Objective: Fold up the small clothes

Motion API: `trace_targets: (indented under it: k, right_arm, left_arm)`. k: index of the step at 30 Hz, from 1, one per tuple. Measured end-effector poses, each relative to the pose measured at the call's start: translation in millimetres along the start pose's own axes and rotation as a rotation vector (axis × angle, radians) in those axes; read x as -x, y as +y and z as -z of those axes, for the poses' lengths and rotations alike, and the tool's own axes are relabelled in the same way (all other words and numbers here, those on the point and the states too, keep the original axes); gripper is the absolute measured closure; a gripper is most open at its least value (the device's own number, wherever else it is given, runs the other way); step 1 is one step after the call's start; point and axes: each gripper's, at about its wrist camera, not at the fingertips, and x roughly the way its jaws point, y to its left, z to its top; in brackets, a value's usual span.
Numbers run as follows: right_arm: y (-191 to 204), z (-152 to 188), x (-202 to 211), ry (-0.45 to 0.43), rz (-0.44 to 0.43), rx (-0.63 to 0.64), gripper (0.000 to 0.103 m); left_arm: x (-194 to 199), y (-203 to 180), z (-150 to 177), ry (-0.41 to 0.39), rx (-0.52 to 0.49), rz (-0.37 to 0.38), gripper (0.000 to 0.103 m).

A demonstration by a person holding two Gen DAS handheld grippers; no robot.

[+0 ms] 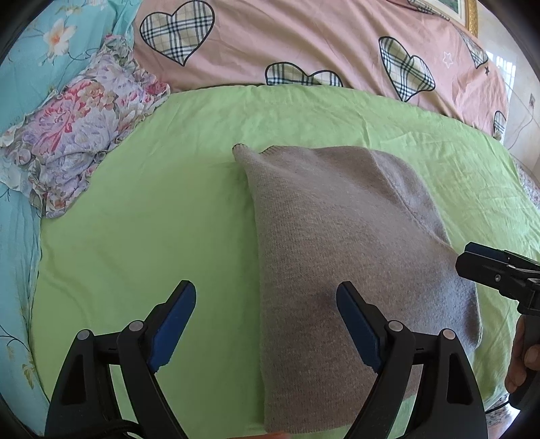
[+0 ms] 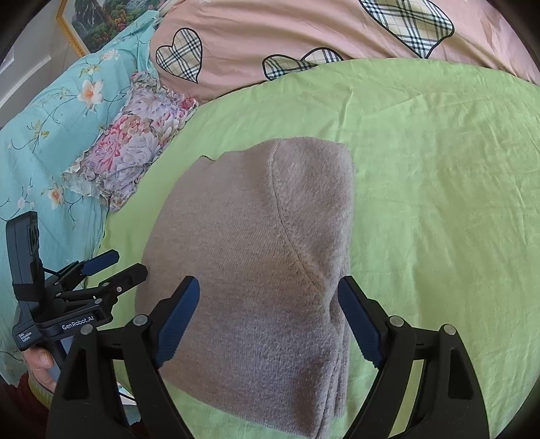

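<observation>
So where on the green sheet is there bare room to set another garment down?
Left of the grey sweater, bare green sheet runs to the floral pillow. Right of it is bare too. Crowded: the pink quilt borders the far edge.

This is looking like a bedroom in a home. A green sheet (image 1: 135, 236) is covering a bed and filling the middle of both views. A pink quilt (image 1: 303, 44) printed with plaid hearts is lying along its far edge at twelve o'clock. A frilled floral pillow (image 1: 84, 125) is sitting at ten o'clock, resting on turquoise flowered bedding (image 1: 20, 101) that is running down the nine o'clock side. A gold-framed landscape picture (image 2: 91, 23) is hanging on the wall at eleven o'clock in the right wrist view.
</observation>
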Motion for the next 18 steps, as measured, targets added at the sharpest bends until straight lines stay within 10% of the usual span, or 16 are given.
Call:
trace_targets:
  k: [18]
  right_arm:
    - [21.6, 12.2, 0.7, 0.015, 0.035, 0.102, 0.014]
  left_arm:
    - [7.9, -8.8, 10.1, -0.014, -0.033, -0.010, 0.015]
